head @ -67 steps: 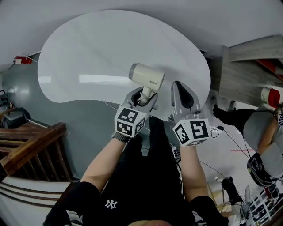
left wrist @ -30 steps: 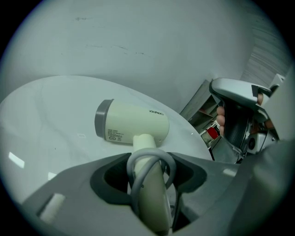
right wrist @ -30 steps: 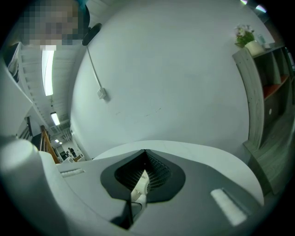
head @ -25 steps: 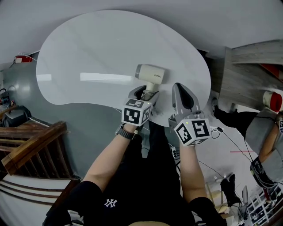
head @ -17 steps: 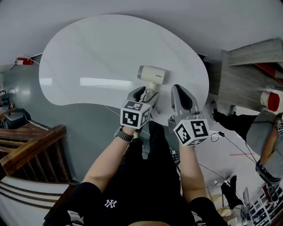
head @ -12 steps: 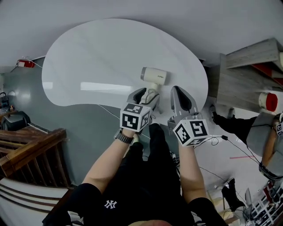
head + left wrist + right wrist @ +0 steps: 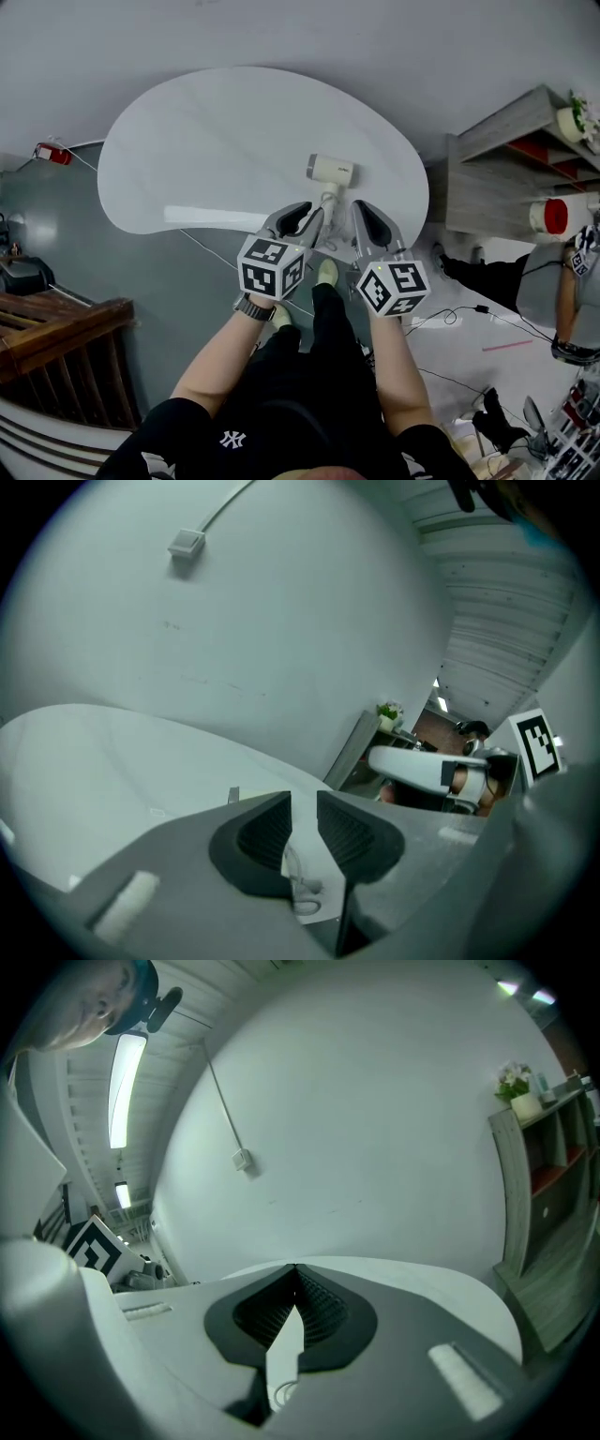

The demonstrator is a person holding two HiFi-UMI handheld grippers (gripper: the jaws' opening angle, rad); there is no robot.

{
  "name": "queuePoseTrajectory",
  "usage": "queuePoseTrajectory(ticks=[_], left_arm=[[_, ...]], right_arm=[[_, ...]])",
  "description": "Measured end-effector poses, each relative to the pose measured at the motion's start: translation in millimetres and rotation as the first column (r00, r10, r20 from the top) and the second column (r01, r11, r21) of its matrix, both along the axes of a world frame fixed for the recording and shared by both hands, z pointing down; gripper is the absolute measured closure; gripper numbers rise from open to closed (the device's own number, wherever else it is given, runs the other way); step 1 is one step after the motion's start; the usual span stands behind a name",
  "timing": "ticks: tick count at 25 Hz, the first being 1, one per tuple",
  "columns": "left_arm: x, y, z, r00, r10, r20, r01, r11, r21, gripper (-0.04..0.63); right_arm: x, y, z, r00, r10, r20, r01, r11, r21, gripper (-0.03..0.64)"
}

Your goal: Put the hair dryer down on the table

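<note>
The cream hair dryer (image 7: 332, 172) lies on the white kidney-shaped table (image 7: 206, 141) near its right end, handle pointing back at me. My left gripper (image 7: 307, 215) hovers just short of the handle; its jaws stand a narrow gap apart with nothing between them, and in the left gripper view (image 7: 303, 803) only tabletop and a loop of cord show in the gap. My right gripper (image 7: 362, 209) is beside it to the right, over the table's near edge, and its tips meet in the right gripper view (image 7: 295, 1274). Neither gripper touches the dryer.
A grey shelf unit (image 7: 502, 155) with a small plant stands right of the table. A wooden railing (image 7: 56, 323) is at the lower left. Another person (image 7: 562, 286) and loose cables (image 7: 469, 311) occupy the floor at right. A thin cord (image 7: 211, 251) runs under the table edge.
The left gripper carried the dryer down onto the table, let go of the handle and drew back toward me. The right gripper stayed shut beside it.
</note>
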State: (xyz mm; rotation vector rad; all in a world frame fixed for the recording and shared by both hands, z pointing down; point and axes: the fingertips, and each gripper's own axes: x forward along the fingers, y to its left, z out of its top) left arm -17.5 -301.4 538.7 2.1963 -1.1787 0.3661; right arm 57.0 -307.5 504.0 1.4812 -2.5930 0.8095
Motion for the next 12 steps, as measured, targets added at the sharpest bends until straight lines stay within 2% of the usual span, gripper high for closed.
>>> queuePoseTrajectory(ticks=[5, 12], left_arm=[[-21, 21, -49, 0.999, -0.016, -0.046, 0.02, 0.996, 0.088, 0.591], [-47, 52, -104, 0.996, -0.021, -0.082, 0.036, 0.983, 0.18, 0.595]], right_arm=[[-25, 26, -32, 1.0, -0.009, -0.025, 0.01, 0.999, 0.044, 0.595], [-51, 54, -81, 1.0, -0.012, -0.028, 0.016, 0.992, 0.127, 0.595]])
